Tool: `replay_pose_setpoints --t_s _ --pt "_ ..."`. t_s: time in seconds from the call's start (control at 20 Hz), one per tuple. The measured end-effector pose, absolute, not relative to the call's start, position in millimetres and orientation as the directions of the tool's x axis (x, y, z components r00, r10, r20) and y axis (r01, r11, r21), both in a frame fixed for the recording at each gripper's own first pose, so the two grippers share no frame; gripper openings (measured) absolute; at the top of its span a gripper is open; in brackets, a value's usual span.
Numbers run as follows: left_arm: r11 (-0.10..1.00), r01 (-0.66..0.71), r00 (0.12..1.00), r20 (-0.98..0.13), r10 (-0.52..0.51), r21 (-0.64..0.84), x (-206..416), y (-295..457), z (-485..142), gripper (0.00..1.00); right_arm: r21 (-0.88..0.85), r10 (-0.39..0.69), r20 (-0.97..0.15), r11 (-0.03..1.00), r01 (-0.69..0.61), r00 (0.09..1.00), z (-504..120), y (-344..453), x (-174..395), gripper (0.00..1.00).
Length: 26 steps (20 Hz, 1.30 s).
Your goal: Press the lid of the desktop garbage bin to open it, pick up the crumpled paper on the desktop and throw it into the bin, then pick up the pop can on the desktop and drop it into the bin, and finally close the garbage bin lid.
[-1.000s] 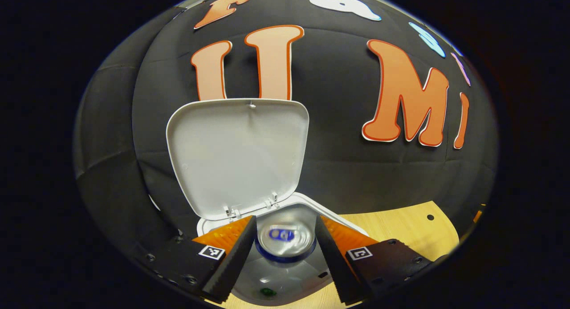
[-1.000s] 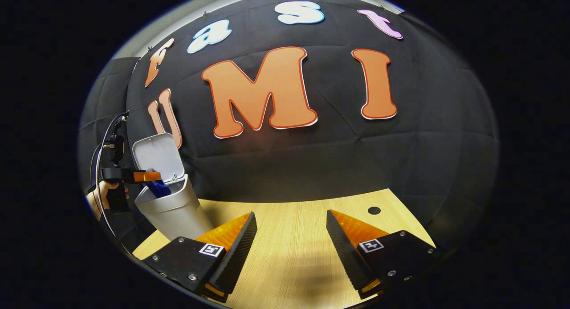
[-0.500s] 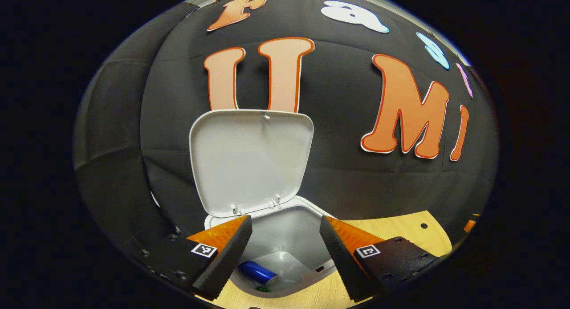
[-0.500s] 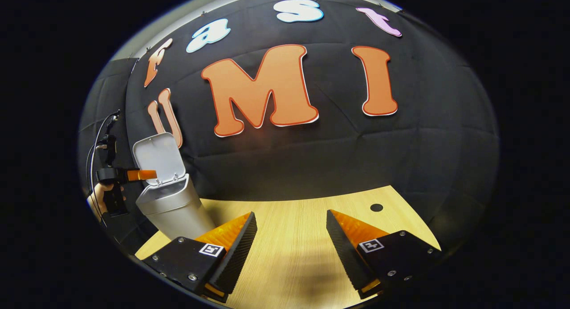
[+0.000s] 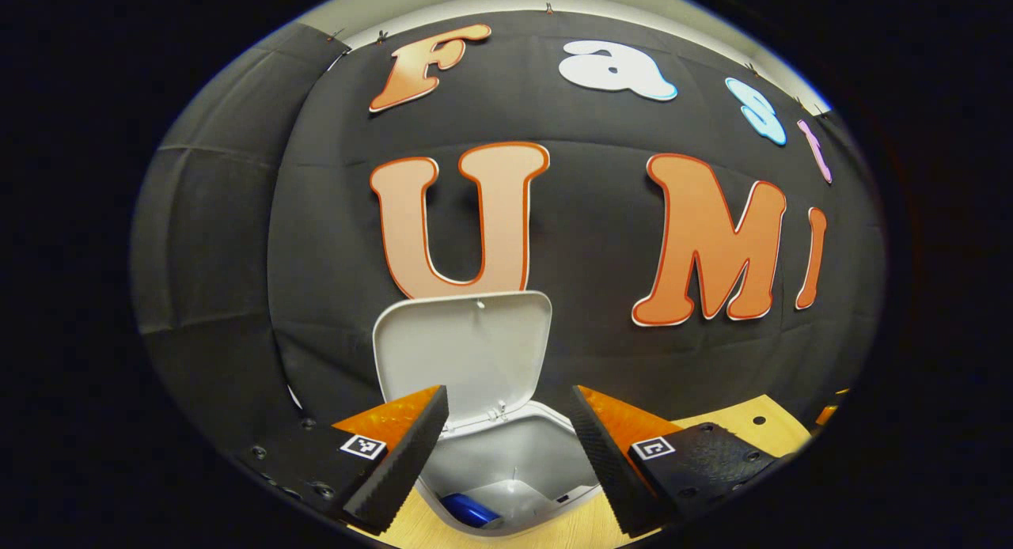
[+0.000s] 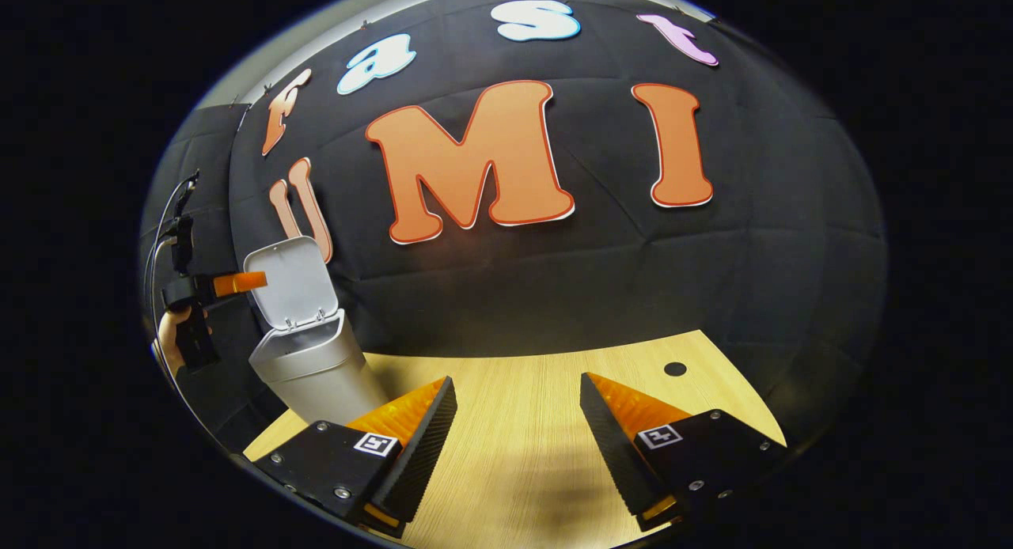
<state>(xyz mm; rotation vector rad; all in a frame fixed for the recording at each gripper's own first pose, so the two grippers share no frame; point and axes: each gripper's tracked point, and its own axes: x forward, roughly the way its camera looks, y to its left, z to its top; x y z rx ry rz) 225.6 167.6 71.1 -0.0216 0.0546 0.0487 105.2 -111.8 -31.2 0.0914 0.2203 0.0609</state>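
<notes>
Left gripper view: left gripper [image 5: 506,454] fingers spread wide, nothing between them, above the bin [image 5: 506,462]. Lid [image 5: 463,351] up, hinged at bin's back rim. Can [image 5: 468,508] lies at bin bottom, front-left.

Right gripper view: right gripper [image 6: 518,442] spread apart, empty, over the desk [image 6: 522,375]. Bin [image 6: 313,367] by desk's left edge, lid [image 6: 293,284] upright. Left gripper [image 6: 229,284] above bin, w/ a hand [image 6: 170,339] holding it.
</notes>
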Motion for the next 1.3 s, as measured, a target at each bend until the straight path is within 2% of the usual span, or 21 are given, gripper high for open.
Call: replay_pose_setpoints --t_s 0.35,0.55,0.7,0.85,1.05,1.3 --pt "0.999 -0.033 0.999 -0.024 0.034 0.028 251 192 162 0.96 0.079 0.087 -0.199 0.994 -0.073 0.976 -19 -107 103 0.94" --pt "0.998 0.022 0.989 -0.145 -0.030 -0.052 289 202 199 0.96 0.090 0.115 -0.198 0.991 -0.099 0.973 -19 -97 101 0.94" --pt "0.999 -0.012 0.969 -0.245 0.003 -0.036 321 231 212 0.96 0.083 0.120 -0.200 0.991 -0.105 0.972 -19 -97 99 0.94" --pt "1.000 -0.019 0.938 -0.345 0.021 0.008 345 247 209 0.96 0.085 0.107 -0.201 0.992 -0.092 0.974 -19 -103 97 0.94" --pt "0.999 0.027 0.885 -0.465 -0.016 0.018 361 239 175 0.96 0.101 0.081 -0.204 0.993 -0.062 0.976 -21 -116 95 0.94" --pt "0.999 0.044 0.831 -0.555 -0.024 0.022 372 236 133 0.95 0.098 0.063 -0.210 0.994 -0.043 0.976 -24 -122 92 0.94"
